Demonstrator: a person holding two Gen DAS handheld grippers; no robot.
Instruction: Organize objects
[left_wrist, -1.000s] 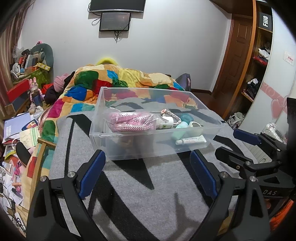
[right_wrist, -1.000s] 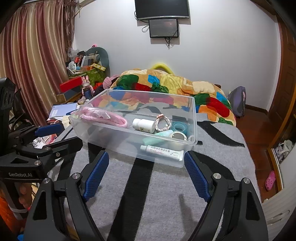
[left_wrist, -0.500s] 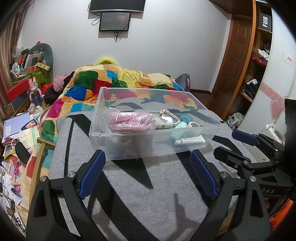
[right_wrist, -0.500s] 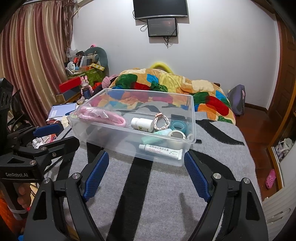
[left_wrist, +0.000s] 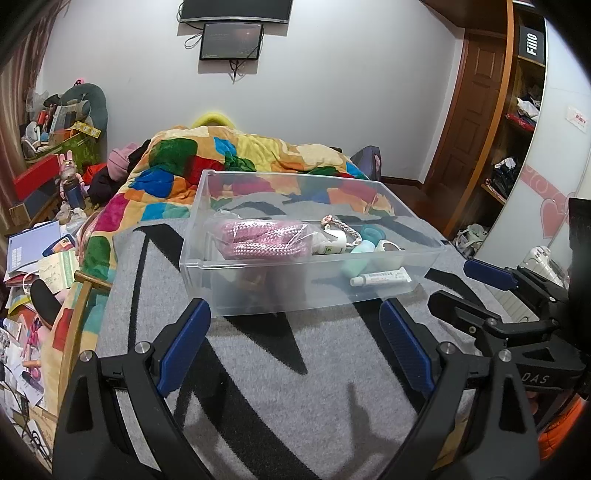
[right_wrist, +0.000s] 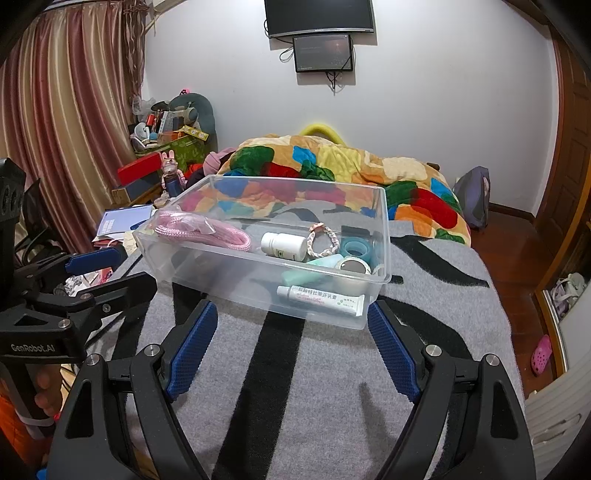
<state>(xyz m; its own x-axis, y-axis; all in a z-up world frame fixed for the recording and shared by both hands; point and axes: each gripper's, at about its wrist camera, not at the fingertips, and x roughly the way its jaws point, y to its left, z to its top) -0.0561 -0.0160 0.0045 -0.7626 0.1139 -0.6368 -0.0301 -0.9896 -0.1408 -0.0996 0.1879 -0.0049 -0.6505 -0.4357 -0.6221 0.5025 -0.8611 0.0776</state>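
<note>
A clear plastic bin stands on a grey and black blanket on the bed. In it lie a bagged pink rope, a white bottle, a braided bracelet, teal tape, a mint bottle and a white tube. My left gripper is open and empty just before the bin's near wall. My right gripper is open and empty before the bin too.
A colourful quilt lies behind the bin. Papers and boxes clutter the floor left of the bed. A wooden door and shelves stand at the right. The blanket's right edge drops to the floor.
Both grippers have drifted slightly; the bin and its contents have not moved. Both stay open.
</note>
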